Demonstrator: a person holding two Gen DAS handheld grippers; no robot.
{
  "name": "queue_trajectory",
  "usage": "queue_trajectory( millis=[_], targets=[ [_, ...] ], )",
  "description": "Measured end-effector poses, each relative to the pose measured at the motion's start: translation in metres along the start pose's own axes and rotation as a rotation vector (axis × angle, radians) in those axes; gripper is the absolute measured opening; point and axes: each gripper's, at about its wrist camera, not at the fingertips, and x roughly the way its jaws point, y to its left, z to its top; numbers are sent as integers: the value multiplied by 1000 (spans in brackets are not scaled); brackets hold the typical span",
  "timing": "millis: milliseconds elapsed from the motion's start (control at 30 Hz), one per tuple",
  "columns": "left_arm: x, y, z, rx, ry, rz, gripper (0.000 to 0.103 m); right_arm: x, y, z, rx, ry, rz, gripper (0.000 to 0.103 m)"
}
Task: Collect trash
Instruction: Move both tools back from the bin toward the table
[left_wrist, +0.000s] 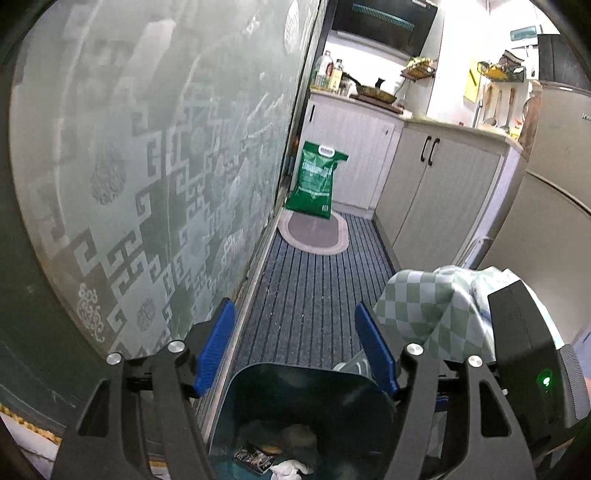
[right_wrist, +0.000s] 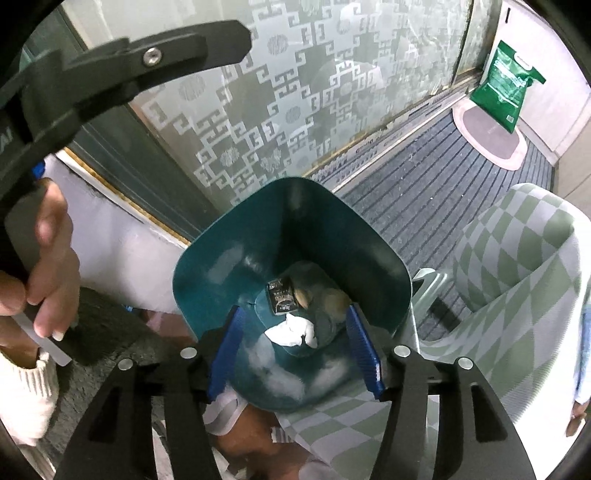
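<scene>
Narrow kitchen, brightly lit at the far end. Frosted glass sliding door (left_wrist: 155, 177) along the left, etched with a geometric fret pattern. Dark ribbed floor mat (left_wrist: 314, 295) underfoot — beyond it an oval rug (left_wrist: 314, 232) with a green rice bag (left_wrist: 316, 177) standing on its far edge, against white cabinets (left_wrist: 436, 192). Countertop (left_wrist: 443, 123) above, carrying a frying pan (left_wrist: 373, 94) and bottles (left_wrist: 328, 72) — range hood (left_wrist: 384, 22) overhead. Refrigerator (left_wrist: 554, 155) at right.

Your left gripper (left_wrist: 295, 347) and right gripper (right_wrist: 295, 350) both have their blue fingers spread wide. Your left hand (right_wrist: 44, 266) wraps its handle.
</scene>
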Motion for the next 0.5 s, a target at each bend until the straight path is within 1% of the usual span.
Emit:
queue_trajectory(
  millis=[200,400,500],
  targets=[
    [-14,-4,5,-7,-82,-16,79,-23,-4,0,4,-79,-6,66],
    [-25,-10,7,-17,-148,-58,85,-59,-21,-2,42,-210,-61,67],
    [-28,-18,6,-7,-170,-87,85,-82,-37,-7,81,-289,-88,67]
  ],
)
